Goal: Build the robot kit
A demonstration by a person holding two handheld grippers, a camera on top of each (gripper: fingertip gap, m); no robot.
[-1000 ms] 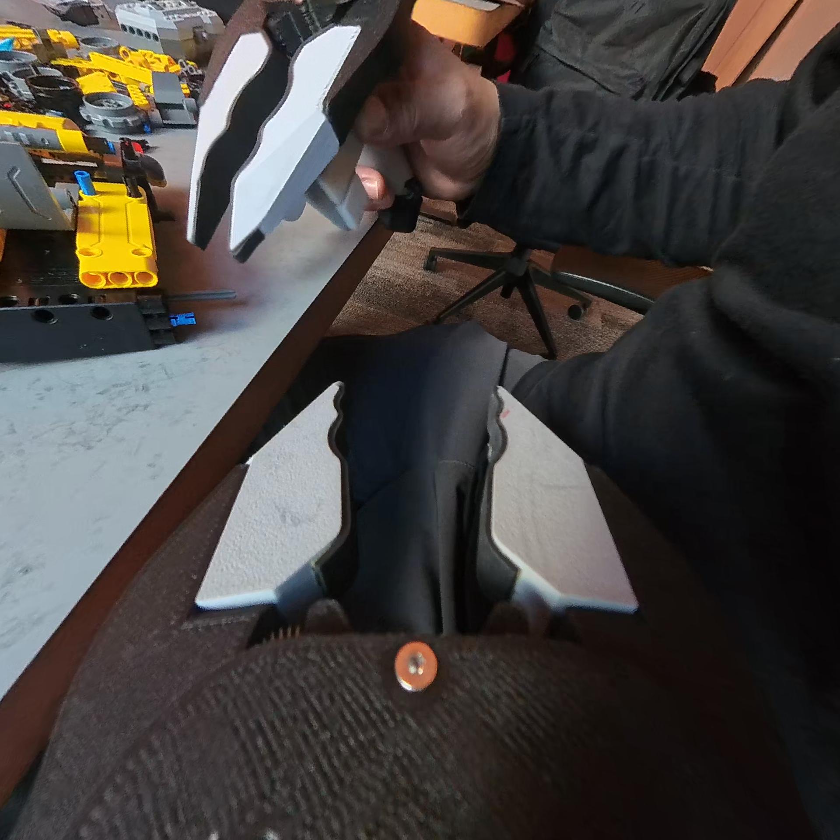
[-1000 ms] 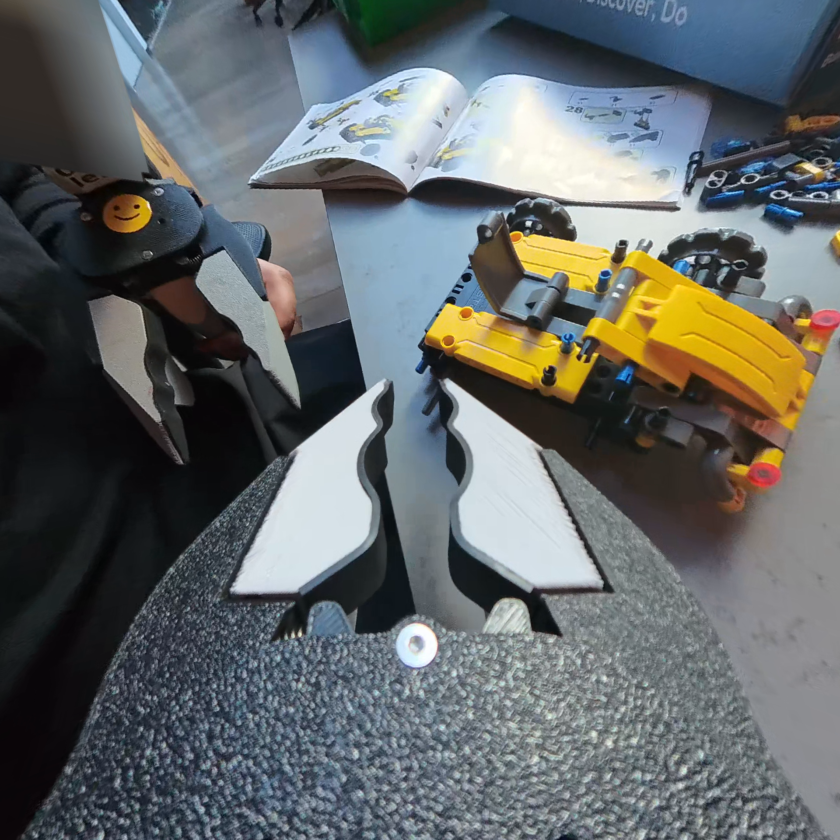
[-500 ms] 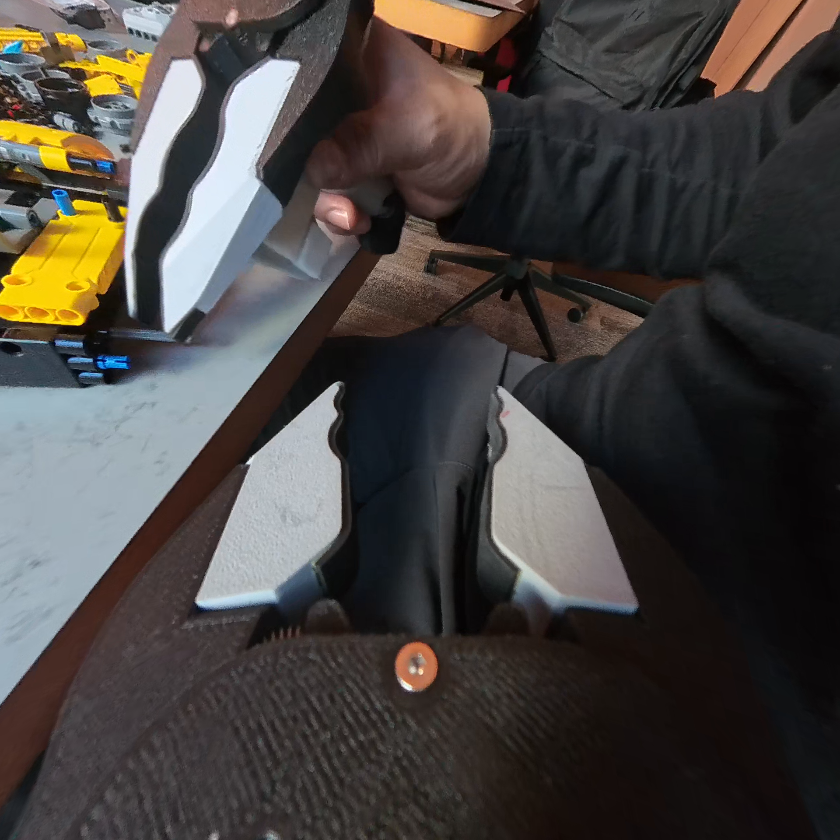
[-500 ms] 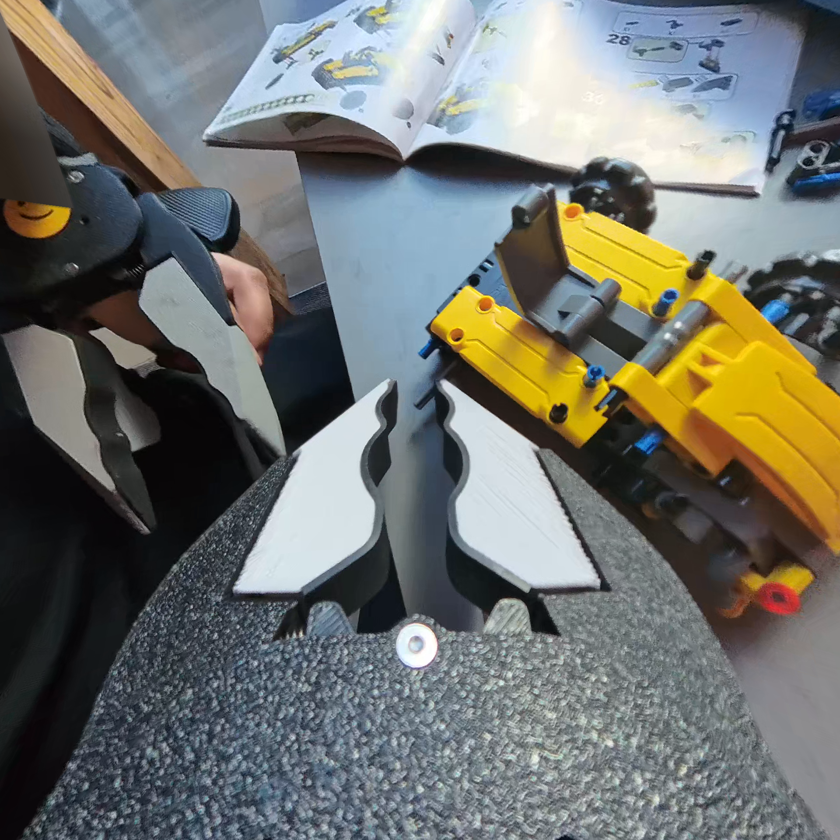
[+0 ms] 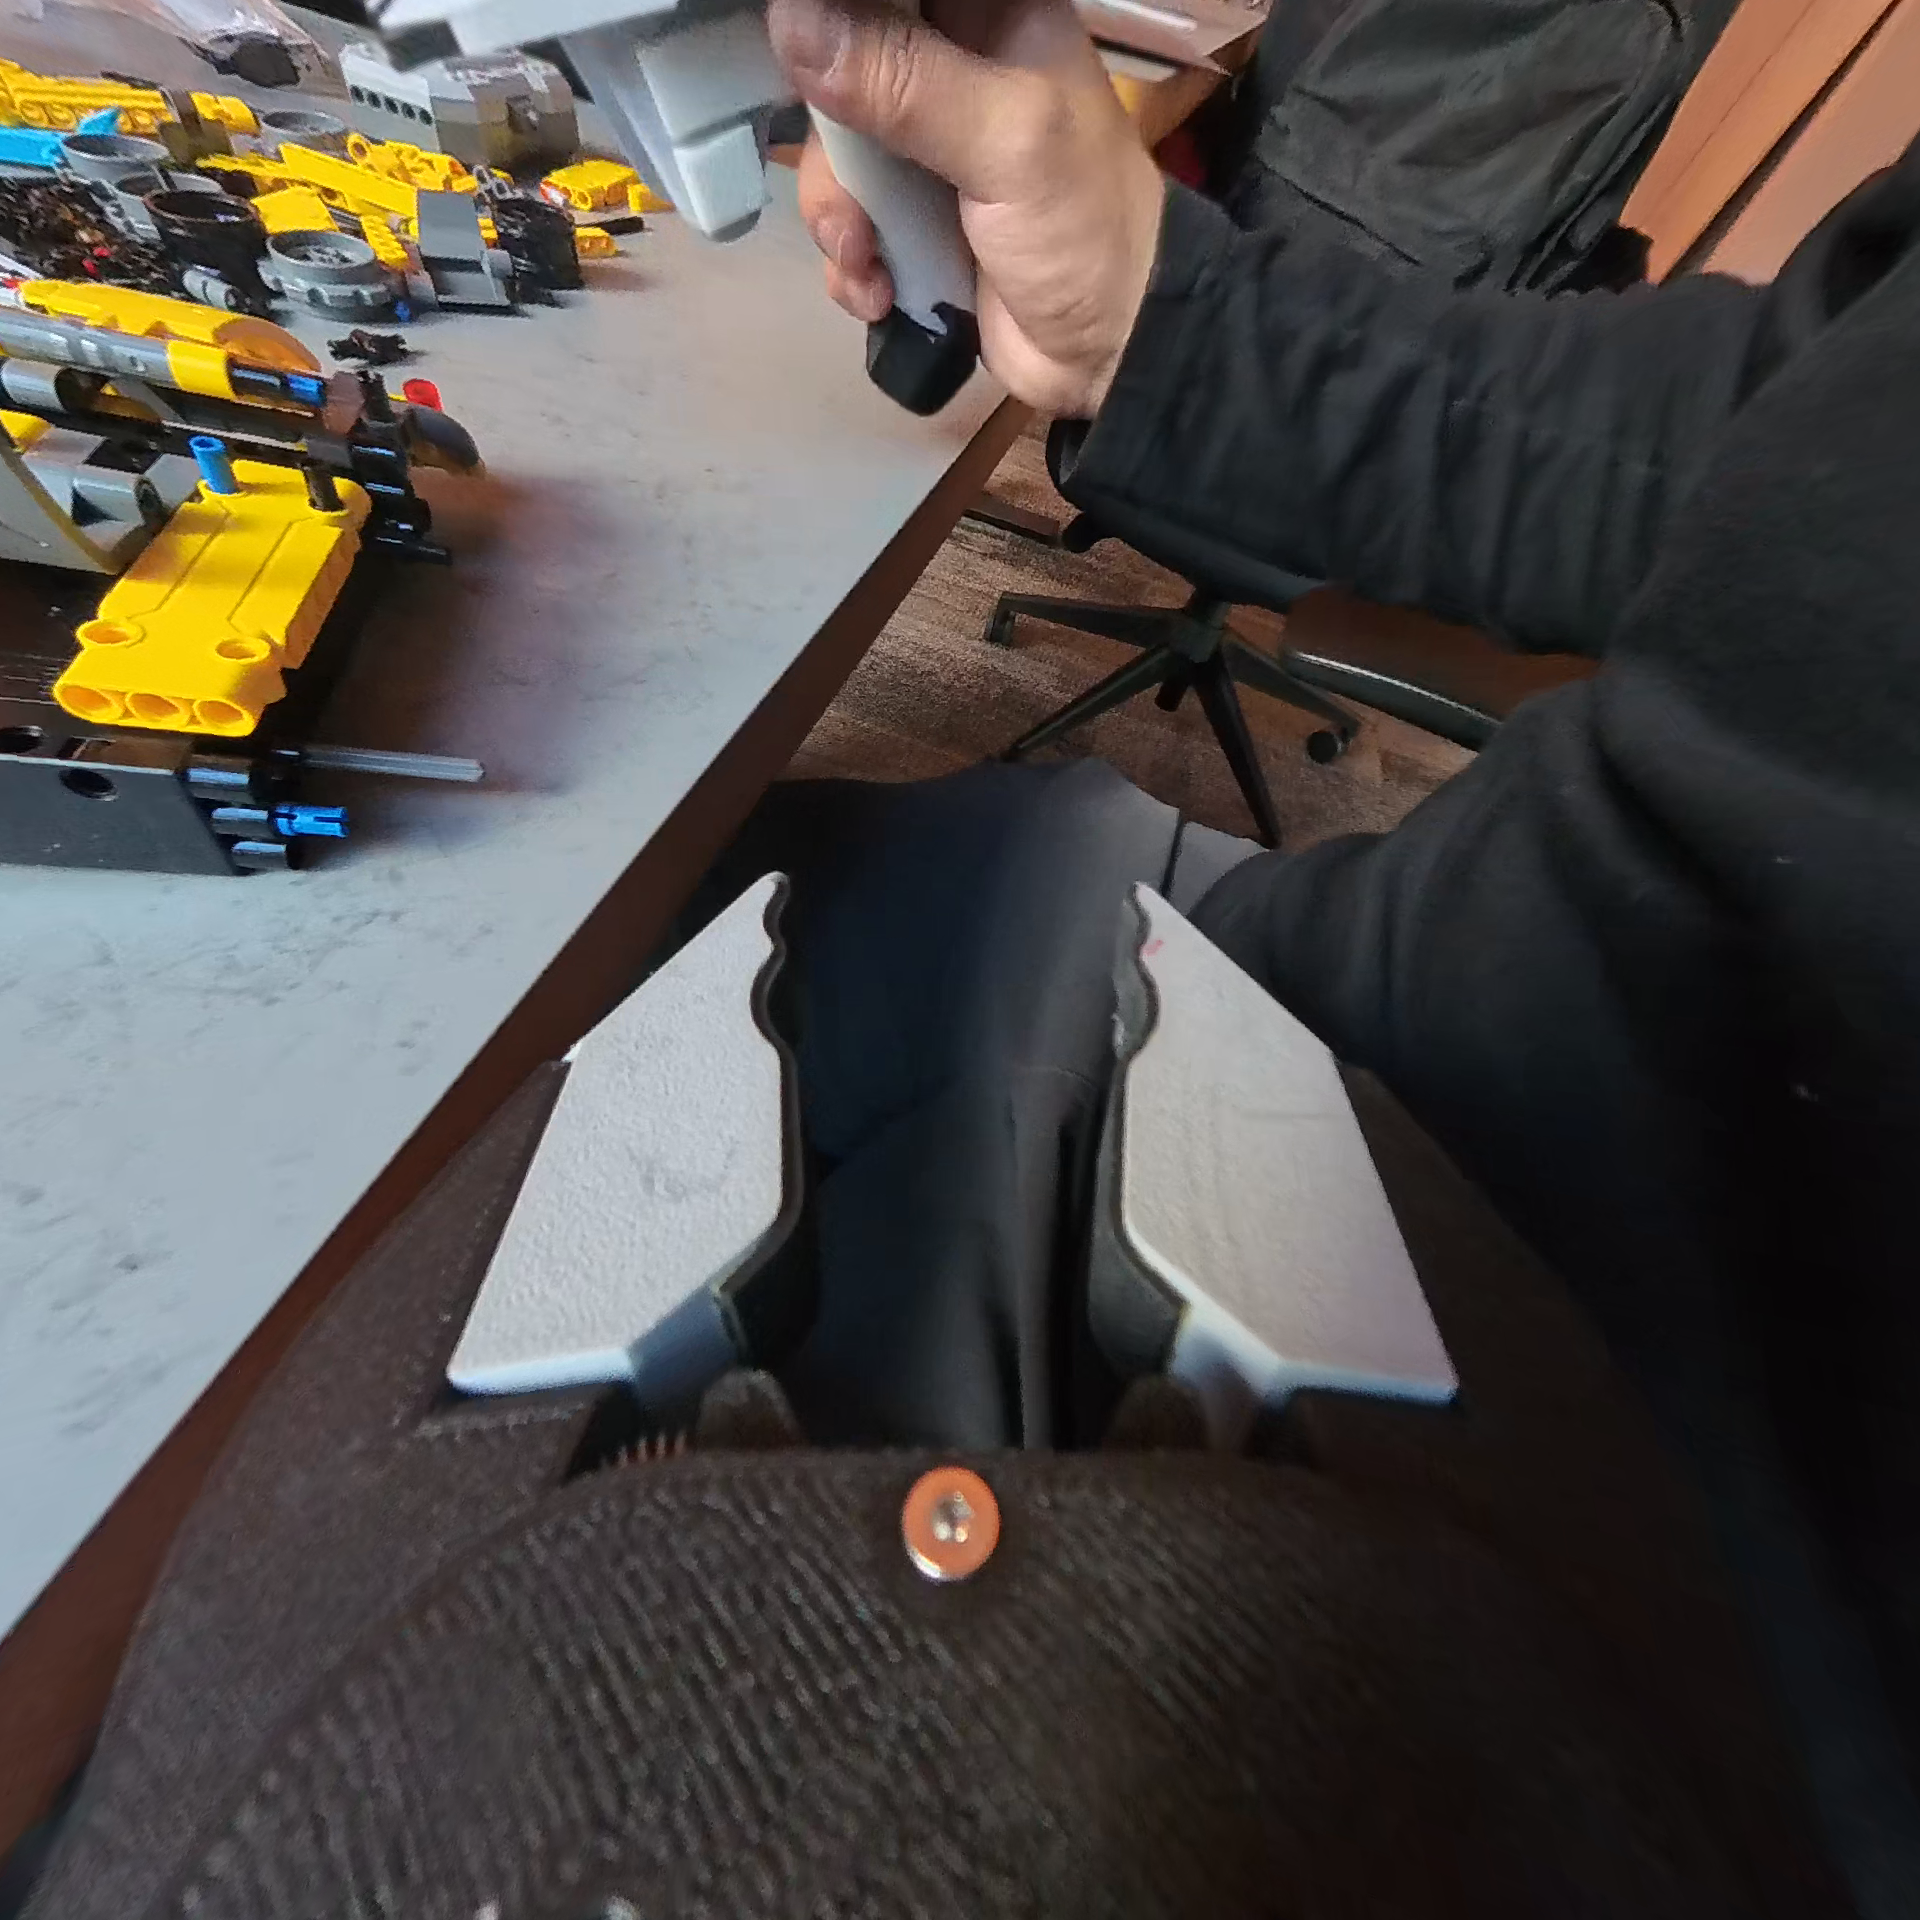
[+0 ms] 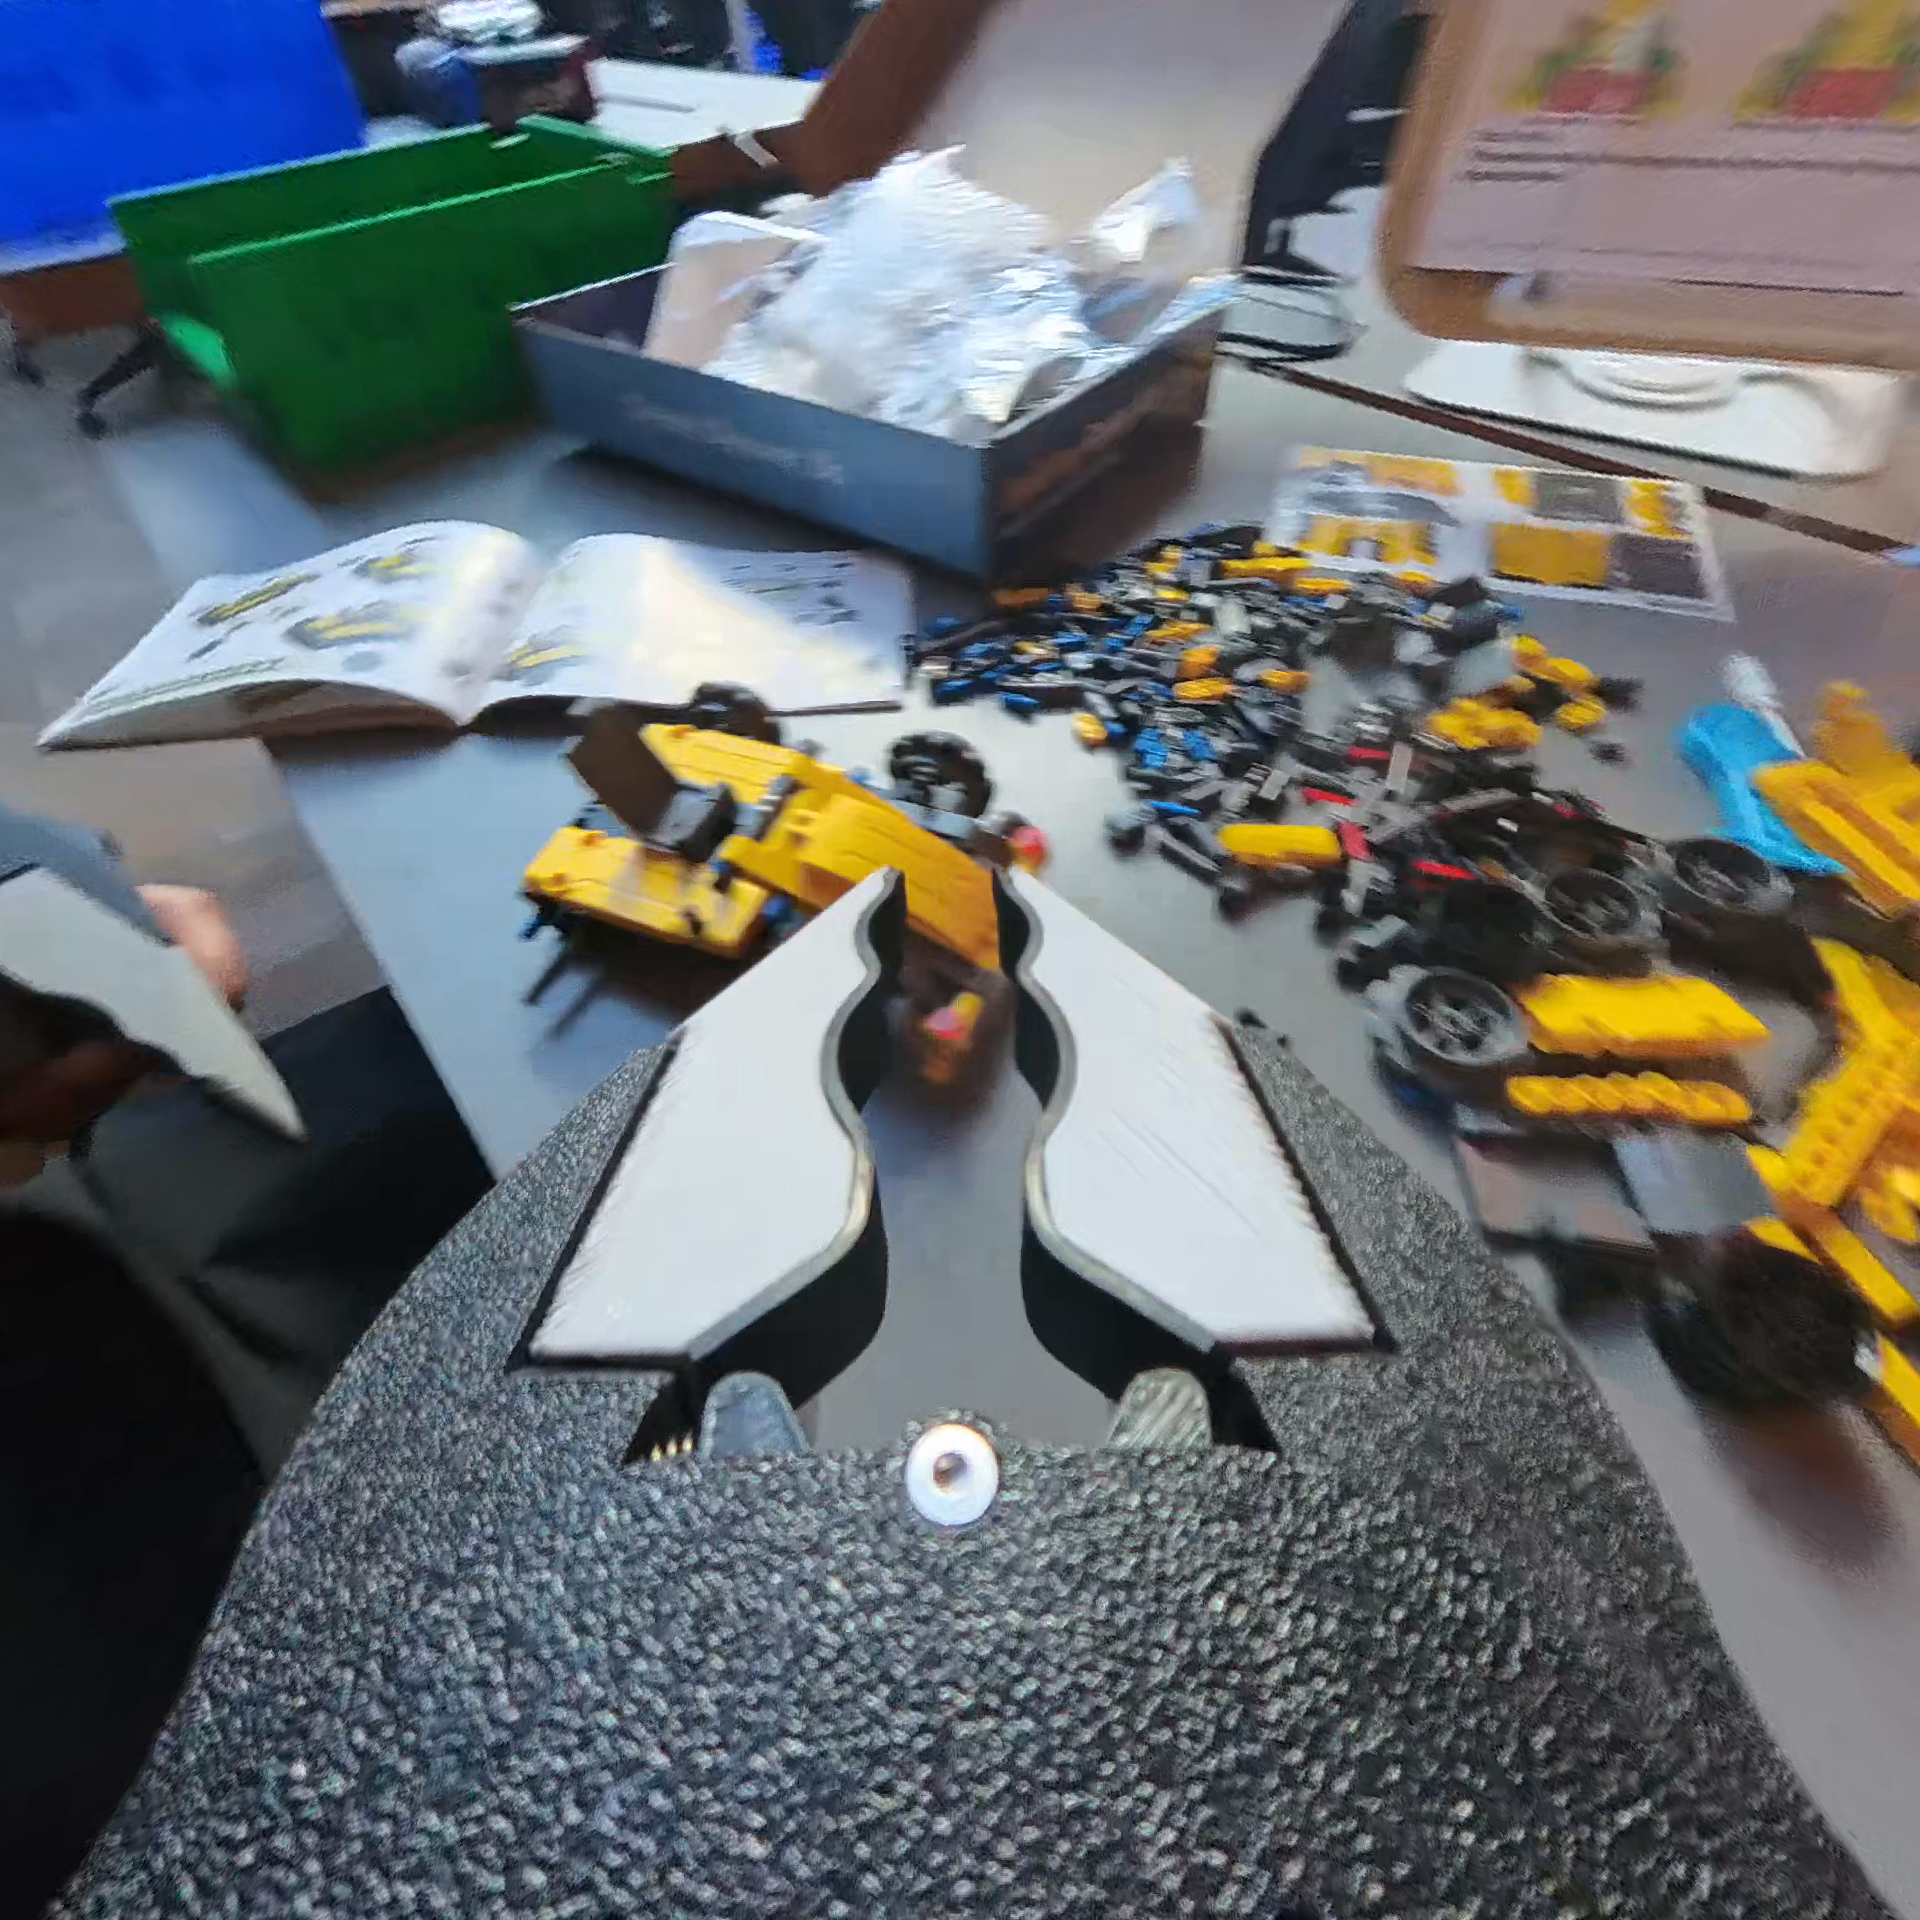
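We are holding our left claw point(image 5: 954, 935) wide and empty over dark trousers point(image 5: 935, 1039) beside the tabletop point(image 5: 260, 1039), while our right claw point(image 6: 945, 904), narrowly parted and empty, is hovering above the yellow toy truck point(image 6: 748, 842).

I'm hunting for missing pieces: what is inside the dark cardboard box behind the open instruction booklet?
The cardboard box holds crumpled clear plastic bags heaped above its rim. Whatever lies under the bags is covered, and the picture is blurred, so loose pieces inside cannot be made out.

Left gripper point(image 5: 956, 914) fingers point(image 5: 644, 1174) spread, empty, beside table point(image 5: 312, 1039).
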